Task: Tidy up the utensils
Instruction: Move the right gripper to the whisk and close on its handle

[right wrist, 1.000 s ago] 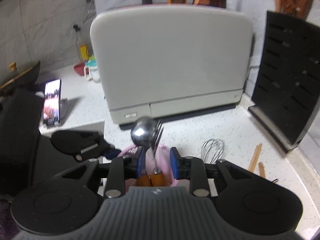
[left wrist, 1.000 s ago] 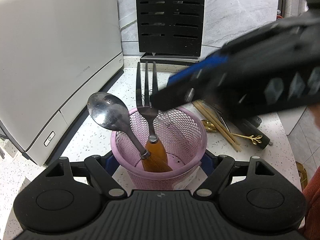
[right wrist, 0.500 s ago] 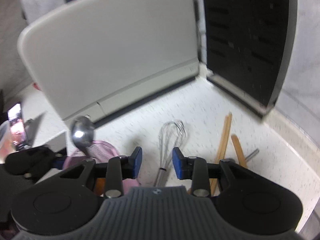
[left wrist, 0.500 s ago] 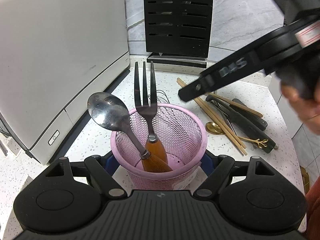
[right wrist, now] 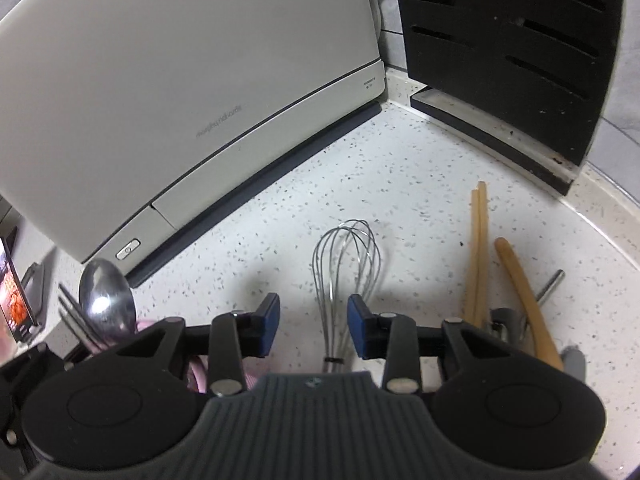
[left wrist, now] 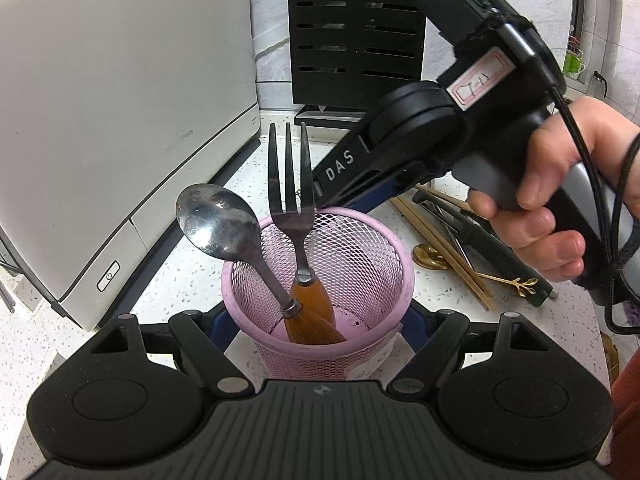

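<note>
My left gripper (left wrist: 320, 316) is shut on a pink mesh cup (left wrist: 360, 248) that stands on the counter, one finger on each side. A steel spoon (left wrist: 218, 220) and a fork (left wrist: 290, 184), both with wooden handles, stand bowl and tines up in the cup. My right gripper (right wrist: 313, 320) is open, and its jaws have just been opening. It hangs low over a wire whisk (right wrist: 346, 256) whose stem runs under the gap, untouched. Its black housing (left wrist: 416, 128) shows behind the cup. Chopsticks (right wrist: 478, 248) and a wooden handle (right wrist: 524, 296) lie to the right.
A large white appliance (left wrist: 120, 100) fills the left side and a black slotted knife block (left wrist: 356, 32) stands in the corner. A gold spoon (left wrist: 430, 256) and black-handled tools (left wrist: 480, 240) lie right of the cup. A person's hand (left wrist: 560, 200) holds the right gripper.
The right gripper left the spot above the cup, swung right and down over the whisk, rolled, and its jaws widened. The left gripper and the cup stayed put.
</note>
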